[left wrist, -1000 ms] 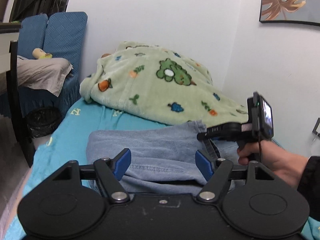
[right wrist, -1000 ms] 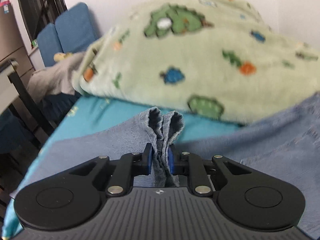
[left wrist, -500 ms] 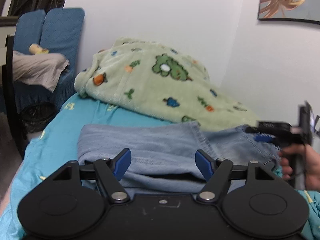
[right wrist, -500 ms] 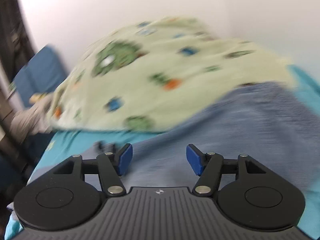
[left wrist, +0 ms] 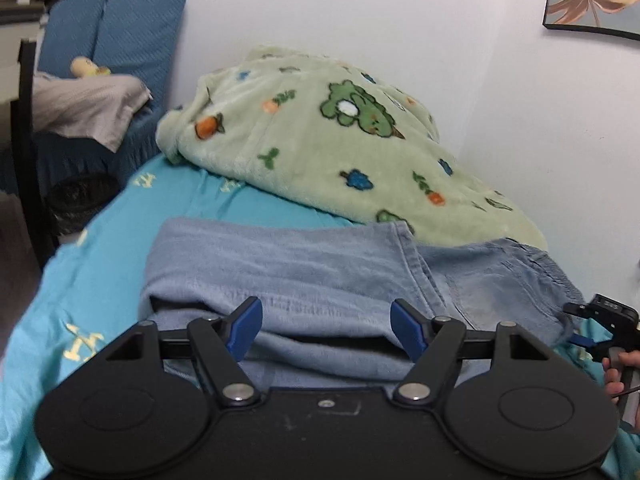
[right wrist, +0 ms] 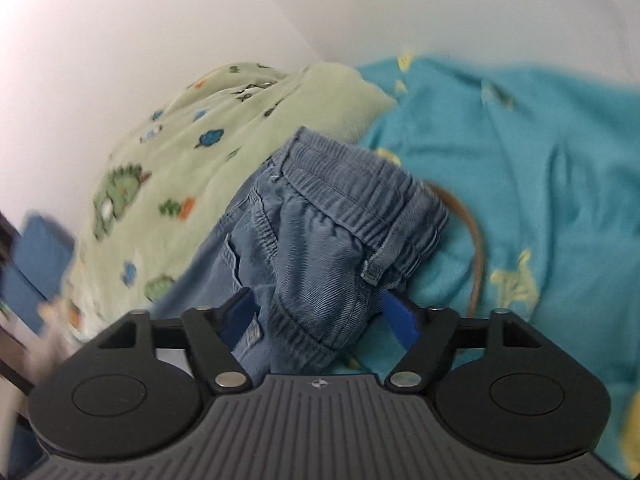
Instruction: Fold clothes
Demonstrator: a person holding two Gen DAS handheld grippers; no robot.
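Note:
Light blue jeans (left wrist: pixel 304 264) lie on the turquoise bed sheet (left wrist: pixel 92 280), legs folded over toward the waist. My left gripper (left wrist: pixel 326 326) is open, its blue pads just above the near fold of the legs. My right gripper (right wrist: pixel 320 316) is open at the waist end; the elastic waistband (right wrist: pixel 360 204) bunches between its pads. The right gripper also shows at the right edge of the left wrist view (left wrist: pixel 600 330).
A green cartoon-print blanket (left wrist: pixel 332 152) is heaped against the wall behind the jeans. A blue chair (left wrist: pixel 116 40) with grey cloth stands at the far left. A brown strap (right wrist: pixel 474 256) lies on the sheet (right wrist: pixel 520 160) beside the waistband. White walls close the back and right.
My right gripper let go of the jeans hem, opened, and swung right to the waistband end. The folded legs now lie flat. My left gripper stayed open in place.

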